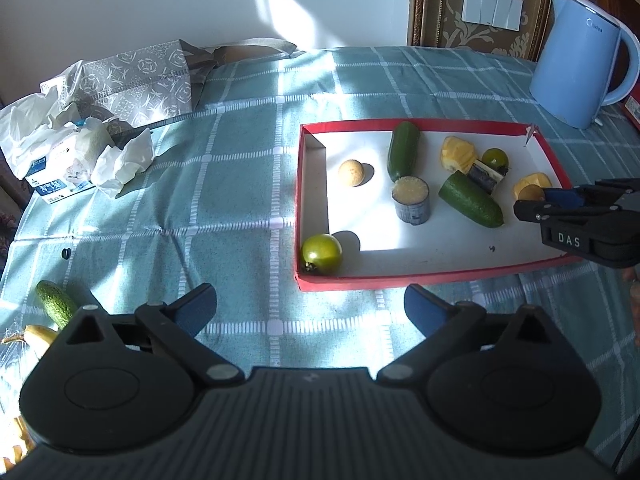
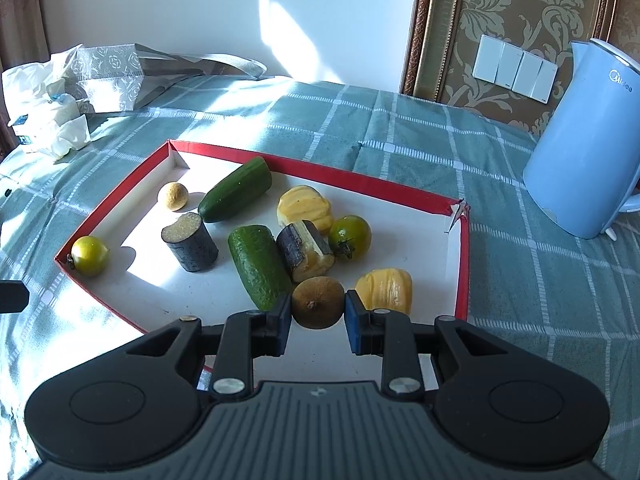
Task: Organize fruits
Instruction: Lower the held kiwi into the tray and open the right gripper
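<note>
A red-edged tray (image 1: 316,208) with a white floor sits on a checked teal tablecloth (image 1: 224,184). Inside lie a green tomato (image 1: 322,253), two cucumber pieces and other fruit. The left gripper (image 1: 310,306) hangs wide open, nothing between its fingers. The right gripper (image 1: 532,200) reaches in from the right, touching a yellow fruit (image 1: 529,186). A blue kettle (image 1: 580,60) stands behind.

Red-rimmed tray (image 2: 463,264) with white floor – teal tablecloth (image 2: 400,140) (white checks), pale blue kettle (image 2: 580,152), green cucumbers (image 2: 236,190).
</note>
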A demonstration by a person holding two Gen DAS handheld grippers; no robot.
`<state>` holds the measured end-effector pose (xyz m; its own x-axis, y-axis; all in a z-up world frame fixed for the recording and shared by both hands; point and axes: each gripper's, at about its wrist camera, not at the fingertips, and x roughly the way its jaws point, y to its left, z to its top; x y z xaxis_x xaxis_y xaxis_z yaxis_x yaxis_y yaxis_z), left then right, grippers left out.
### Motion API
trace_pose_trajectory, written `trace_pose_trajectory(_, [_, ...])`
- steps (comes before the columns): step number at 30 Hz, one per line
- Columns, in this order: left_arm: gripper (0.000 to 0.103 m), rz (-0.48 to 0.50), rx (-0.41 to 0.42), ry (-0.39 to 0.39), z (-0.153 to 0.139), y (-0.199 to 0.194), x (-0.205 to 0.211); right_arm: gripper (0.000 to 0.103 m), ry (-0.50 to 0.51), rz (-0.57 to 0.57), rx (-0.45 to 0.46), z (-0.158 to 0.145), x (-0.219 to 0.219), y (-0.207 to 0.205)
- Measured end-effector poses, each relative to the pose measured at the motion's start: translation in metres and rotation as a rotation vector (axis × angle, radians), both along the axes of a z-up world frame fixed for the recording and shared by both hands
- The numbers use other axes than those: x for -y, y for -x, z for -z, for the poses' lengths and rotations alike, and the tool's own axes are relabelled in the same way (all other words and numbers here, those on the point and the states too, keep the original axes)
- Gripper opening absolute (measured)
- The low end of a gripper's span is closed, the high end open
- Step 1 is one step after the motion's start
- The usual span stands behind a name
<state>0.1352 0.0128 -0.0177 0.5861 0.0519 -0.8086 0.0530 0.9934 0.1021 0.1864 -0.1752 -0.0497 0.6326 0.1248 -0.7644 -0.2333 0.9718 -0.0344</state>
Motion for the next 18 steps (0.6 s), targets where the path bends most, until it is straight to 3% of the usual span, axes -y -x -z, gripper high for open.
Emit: trace_pose_trajectory(18, [0.1,-0.034,-0.004,-0.012,-0.0014,0.0064,-0.0097,0.028,-0.003,0.013,-0.024,0.0074,-0.0002,-0.0027])
